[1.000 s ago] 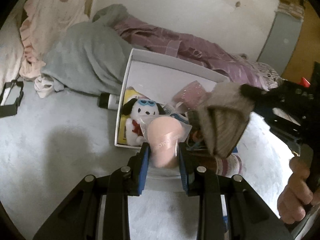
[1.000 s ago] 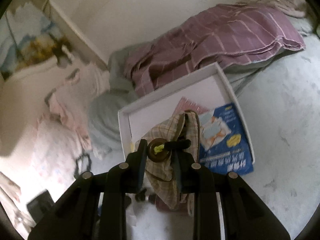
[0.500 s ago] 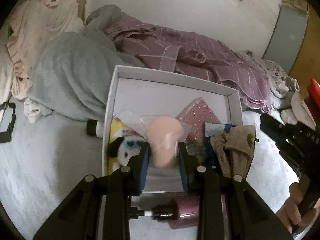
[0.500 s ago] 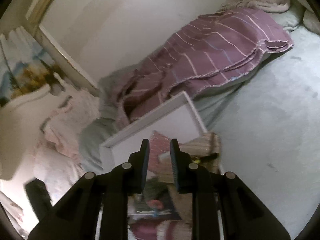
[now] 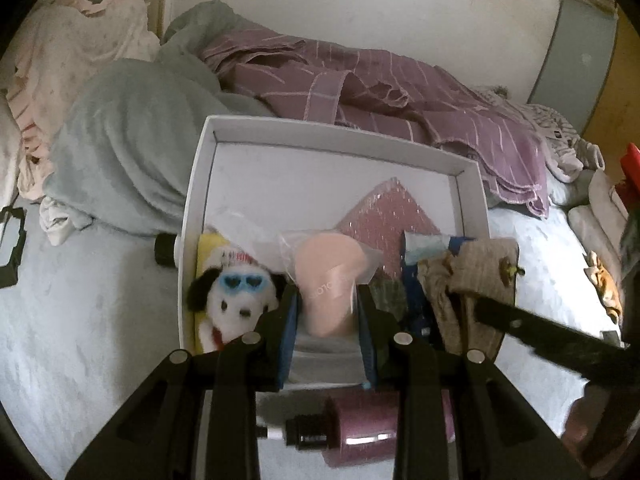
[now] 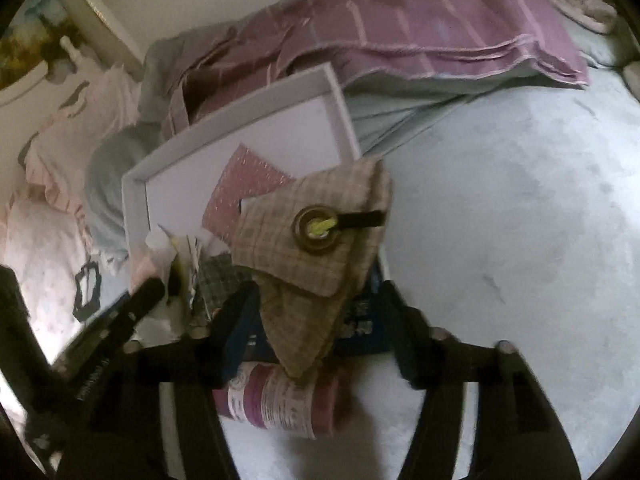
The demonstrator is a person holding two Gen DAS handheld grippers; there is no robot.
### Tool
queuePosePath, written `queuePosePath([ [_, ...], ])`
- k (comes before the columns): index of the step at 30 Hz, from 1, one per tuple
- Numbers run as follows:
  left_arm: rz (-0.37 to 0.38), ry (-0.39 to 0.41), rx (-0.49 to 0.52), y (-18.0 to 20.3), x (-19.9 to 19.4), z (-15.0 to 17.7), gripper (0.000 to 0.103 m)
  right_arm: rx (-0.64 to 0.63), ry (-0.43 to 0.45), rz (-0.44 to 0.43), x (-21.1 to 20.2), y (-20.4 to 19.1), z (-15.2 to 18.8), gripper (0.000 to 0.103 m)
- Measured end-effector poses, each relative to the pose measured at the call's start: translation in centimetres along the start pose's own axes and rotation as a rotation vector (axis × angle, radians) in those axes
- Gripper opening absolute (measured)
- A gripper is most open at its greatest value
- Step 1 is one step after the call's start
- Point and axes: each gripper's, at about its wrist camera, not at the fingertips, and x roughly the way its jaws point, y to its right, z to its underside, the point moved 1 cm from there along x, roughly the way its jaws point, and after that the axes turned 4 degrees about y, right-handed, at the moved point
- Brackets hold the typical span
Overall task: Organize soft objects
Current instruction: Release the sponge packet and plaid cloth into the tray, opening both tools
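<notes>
White box (image 5: 192, 216) sits on the bed, long axis running away from both cameras toward the purple striped blanket (image 5: 400, 96); grey fleece blanket (image 5: 128, 144) bunches against its left wall.

Left side of box, near corner: plush dog (image 5: 236, 300) with blue heart glasses, lying on something yellow, just beside the left hand-held gripper (image 5: 326, 312).

Left hand-held gripper: narrow, pads pressed on both sides of a pink sponge in a clear wrapper (image 5: 328, 280). Sponge stands roughly upright between the fingers, long axis pointing away from the camera, hanging above the near middle of the box. Open white floor of the box lies straight ahead and below it; a pink glittery pouch (image 5: 384, 216) lies just beyond, right of centre. Judgement: the drop turns on this, with free floor forward along the gripper's own line and no sideways shift needed.

Near edge, outside the box: a pink bottle (image 5: 360, 436) on its side, across the view, under both tools.

Right side of box: checked cloth pouch (image 6: 320, 240) with a round button, draped over the box's right near rim, on top of a blue packet. Its narrow end points back toward the right hand-held gripper (image 6: 320, 320).

Right hand-held gripper: jaws opening, standing fairly wide, pouch tip between them but pads apart from the cloth. Judgement: pouch is released.

Left tool is nearer the empty floor of the box; right tool is at the crowded right rim.
</notes>
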Motion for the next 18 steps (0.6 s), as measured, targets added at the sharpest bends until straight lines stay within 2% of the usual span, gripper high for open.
queuePosePath([
  [3,-0.011,-0.004,-0.002,-0.3,0.9,-1.1,0.027,0.057,0.058,-0.063,1.1,-0.1,-0.2,0.034],
  [7,-0.037,-0.020,0.019,-0.5,2.7,-2.3,0.027,0.109,0.175,-0.184,1.8,-0.5,-0.7,0.031],
  [14,-0.050,-0.047,-0.024,-1.2,6.6,-4.2,0.027,0.225,0.200,-0.310,3.6,1.4,-0.5,0.032],
  [18,-0.090,-0.050,-0.032,-1.4,8.3,-4.3,0.028,0.274,0.238,-0.321,3.6,2.0,0.2,0.033],
])
